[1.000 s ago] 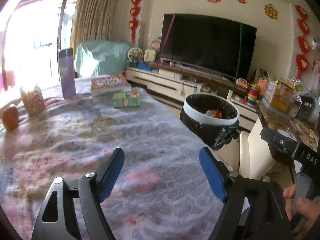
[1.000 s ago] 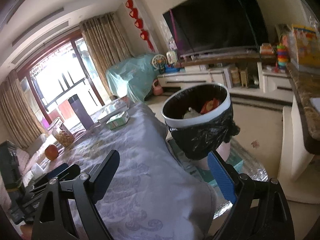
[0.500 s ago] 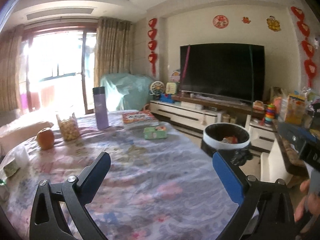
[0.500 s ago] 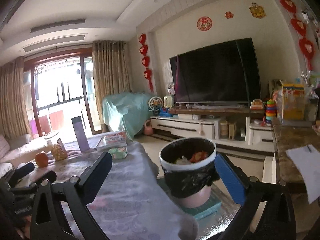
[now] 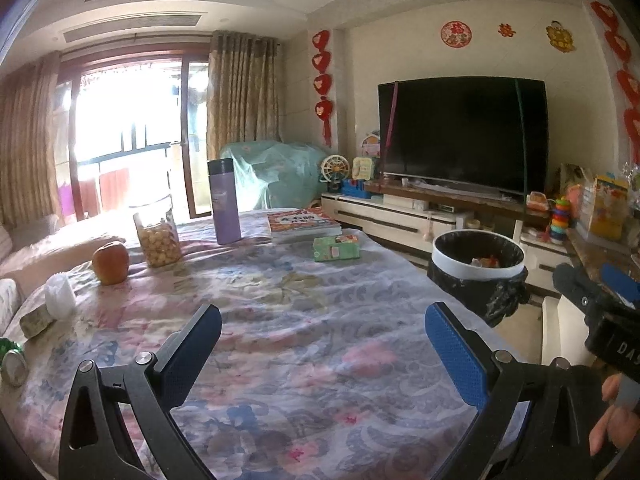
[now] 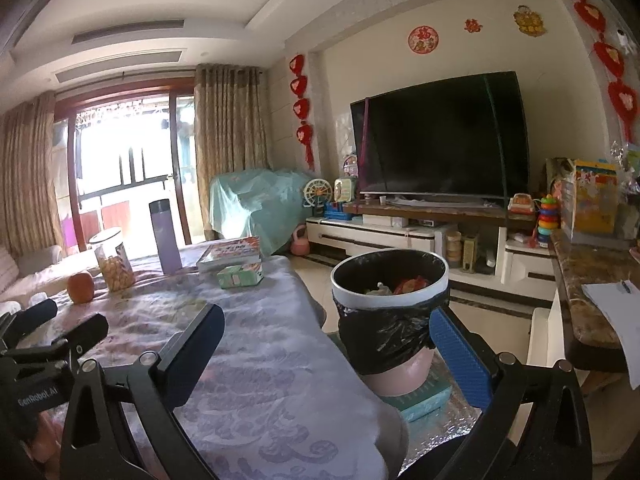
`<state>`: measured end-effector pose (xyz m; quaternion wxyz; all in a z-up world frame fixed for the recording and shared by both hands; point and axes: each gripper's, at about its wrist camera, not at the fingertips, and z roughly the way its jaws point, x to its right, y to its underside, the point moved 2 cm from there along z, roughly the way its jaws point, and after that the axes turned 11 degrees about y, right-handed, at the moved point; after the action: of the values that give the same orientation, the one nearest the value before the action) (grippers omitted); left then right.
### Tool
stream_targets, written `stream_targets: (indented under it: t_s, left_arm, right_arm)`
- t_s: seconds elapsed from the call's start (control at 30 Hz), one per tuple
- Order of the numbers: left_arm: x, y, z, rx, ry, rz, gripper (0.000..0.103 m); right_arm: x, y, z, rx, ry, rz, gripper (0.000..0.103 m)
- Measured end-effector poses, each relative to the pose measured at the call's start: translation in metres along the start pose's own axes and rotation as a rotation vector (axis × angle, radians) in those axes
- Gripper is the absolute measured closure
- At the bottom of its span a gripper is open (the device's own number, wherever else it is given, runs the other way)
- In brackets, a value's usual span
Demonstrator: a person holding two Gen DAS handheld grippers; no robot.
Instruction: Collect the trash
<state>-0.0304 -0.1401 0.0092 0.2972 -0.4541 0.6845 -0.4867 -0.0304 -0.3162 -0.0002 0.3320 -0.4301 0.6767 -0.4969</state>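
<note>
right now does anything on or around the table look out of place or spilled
Nothing is spilled or tipped. One oddity: the trash bin stands raised on a teal box beside the table, not on the floor.

Your right gripper sits wide open with nothing between the pads. The trash bin, black liner, scraps inside, stands at about 1 o'clock just off the table's edge. Around 10 o'clock you've got the green box, purple bottle, cookie jar and apple. Your left gripper pokes in at 9.
</note>
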Motion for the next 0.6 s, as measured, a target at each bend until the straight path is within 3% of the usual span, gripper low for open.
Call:
stream_targets:
  t_s: [0.6]
  left_arm:
    - [-0.0107, 0.0034, 0.004, 0.003, 0.0, -0.002, 0.0]
  right_arm:
    - [-0.0075, 0.0016, -0.0017, -0.003, -0.024, -0.008, 0.0]
